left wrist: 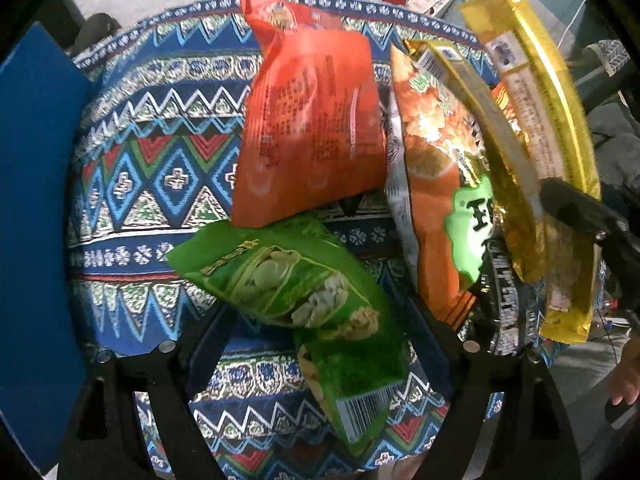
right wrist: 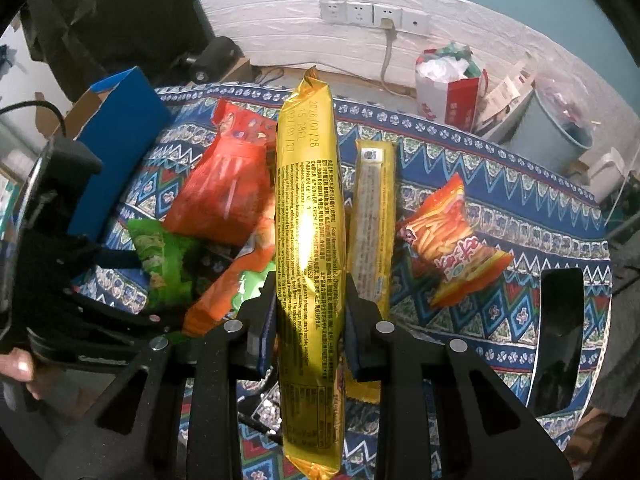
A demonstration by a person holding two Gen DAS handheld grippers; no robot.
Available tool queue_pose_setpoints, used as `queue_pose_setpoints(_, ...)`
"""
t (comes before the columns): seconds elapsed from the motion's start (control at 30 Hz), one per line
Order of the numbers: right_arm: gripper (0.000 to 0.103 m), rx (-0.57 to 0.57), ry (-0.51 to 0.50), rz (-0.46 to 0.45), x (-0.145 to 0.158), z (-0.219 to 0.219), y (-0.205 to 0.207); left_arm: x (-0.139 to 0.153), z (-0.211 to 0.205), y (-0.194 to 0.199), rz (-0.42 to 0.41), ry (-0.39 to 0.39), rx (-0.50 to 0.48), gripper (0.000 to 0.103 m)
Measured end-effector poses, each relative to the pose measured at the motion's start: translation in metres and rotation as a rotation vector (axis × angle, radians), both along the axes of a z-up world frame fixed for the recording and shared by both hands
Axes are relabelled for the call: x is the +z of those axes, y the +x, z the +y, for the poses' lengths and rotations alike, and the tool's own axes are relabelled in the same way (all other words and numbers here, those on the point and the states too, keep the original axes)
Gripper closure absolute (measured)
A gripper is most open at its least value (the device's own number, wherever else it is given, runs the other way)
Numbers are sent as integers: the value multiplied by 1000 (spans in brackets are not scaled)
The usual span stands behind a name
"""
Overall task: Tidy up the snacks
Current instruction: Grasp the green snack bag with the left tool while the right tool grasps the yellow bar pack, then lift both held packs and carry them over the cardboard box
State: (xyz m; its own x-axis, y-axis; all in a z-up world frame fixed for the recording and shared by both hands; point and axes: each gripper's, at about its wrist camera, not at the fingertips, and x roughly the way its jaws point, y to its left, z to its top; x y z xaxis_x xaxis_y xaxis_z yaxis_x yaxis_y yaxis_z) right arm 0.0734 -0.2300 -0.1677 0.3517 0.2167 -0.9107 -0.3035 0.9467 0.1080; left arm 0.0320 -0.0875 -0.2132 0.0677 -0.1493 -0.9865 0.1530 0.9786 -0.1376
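My right gripper (right wrist: 310, 304) is shut on a long gold snack pack (right wrist: 310, 216) and holds it above the patterned table; it also shows in the left wrist view (left wrist: 536, 120) at the right. My left gripper (left wrist: 320, 332) is open, its fingers (left wrist: 212, 332) on either side of a green snack bag (left wrist: 304, 288) lying on the cloth. A red-orange bag (left wrist: 312, 128) lies beyond it, and an orange bag with a green label (left wrist: 436, 184) lies to the right. A second gold pack (right wrist: 372, 216) and a small orange chips bag (right wrist: 452, 240) lie on the table.
A blue box (right wrist: 120, 148) stands at the table's left edge, also in the left wrist view (left wrist: 36, 216). The table wears a blue patterned cloth (left wrist: 152, 176). Beyond it are a white-and-red bag (right wrist: 448, 84), a grey bin (right wrist: 556, 124) and wall sockets (right wrist: 372, 14).
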Motion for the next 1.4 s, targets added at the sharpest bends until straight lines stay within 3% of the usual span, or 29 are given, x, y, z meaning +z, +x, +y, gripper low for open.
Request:
queue_pose_setpoints(0.23, 77, -7, 4, -5, -1, 1, 8, -11, -12, 1, -7, -40, -46, 39)
queue_pose_setpoints(0.57, 77, -5, 5, -24, 9, 6, 11, 12, -14, -17, -62, 17, -155, 52)
queue_pose_setpoints(0.87, 77, 1, 17, -59, 27, 13, 8, 45, -4, -26, -136, 33, -177, 53)
queue_pose_setpoints(1.4, 77, 5, 36, -129, 61, 33, 7, 110, 25, -35, -360, 119, -212, 53)
